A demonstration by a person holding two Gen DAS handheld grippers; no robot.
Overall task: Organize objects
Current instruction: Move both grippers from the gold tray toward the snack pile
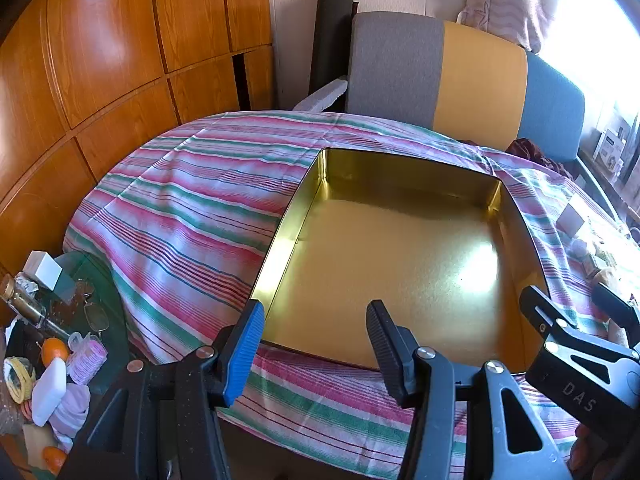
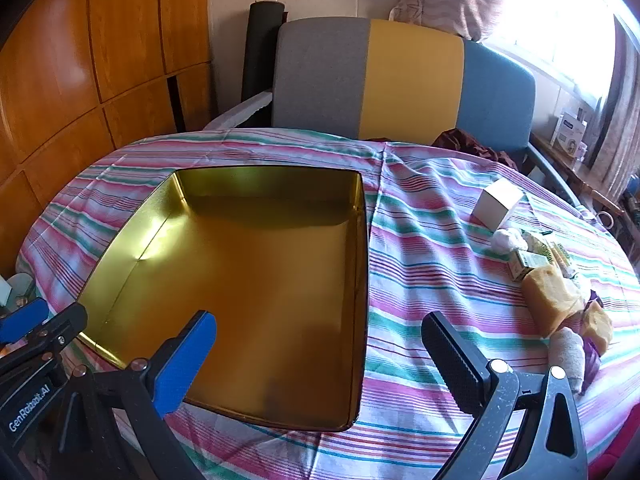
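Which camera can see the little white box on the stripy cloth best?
The right wrist view. There the white box stands whole and clear on the striped cloth, right of the gold tin. The left wrist view shows it only small at the right edge.

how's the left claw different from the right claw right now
The left claw is only part open, its blue and black pads closer together; the right claw is spread wide. The left hovers over the shiny gold rectangular tin's near rim, the right straddles its right wall. Both are empty.
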